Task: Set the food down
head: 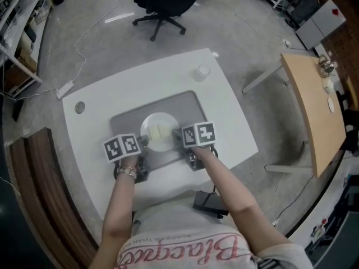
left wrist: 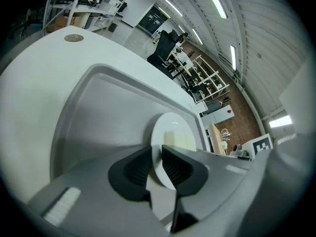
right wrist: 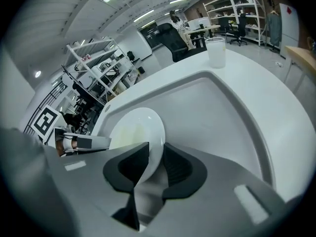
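The white table [head: 224, 116] is carrying a grey tray [head: 126, 122], and the tray is lying roughly at the middle of the tabletop, directly in front of the person. A white plate [head: 159, 117] is resting flat on the floor of the tray, towards the tray's near edge. The left gripper [left wrist: 156, 157] is standing at the plate's left side, and the right gripper [right wrist: 155, 157] is standing at its right side, so the plate is lying between the two tools. In the left gripper view, the jaws are standing narrowly apart with the plate's rim running into the slot between them; the pads are sitting close to the rim without visibly clamping it. In the right gripper view, the jaws are standing somewhat wider, again with the plate's rim between them, and a gap is showing beside the rim on the outer pad's side. The person's left hand [head: 128, 170] and right hand [head: 205, 153] are each gripping one tool from the near side of the table. The food [head: 159, 132], a few pale yellow pieces, is lying on the middle of the plate, apart from both sets of jaws. A small translucent cup [head: 202, 72] is standing upright on the bare tabletop beyond the tray's far right corner, well apart from both grippers.
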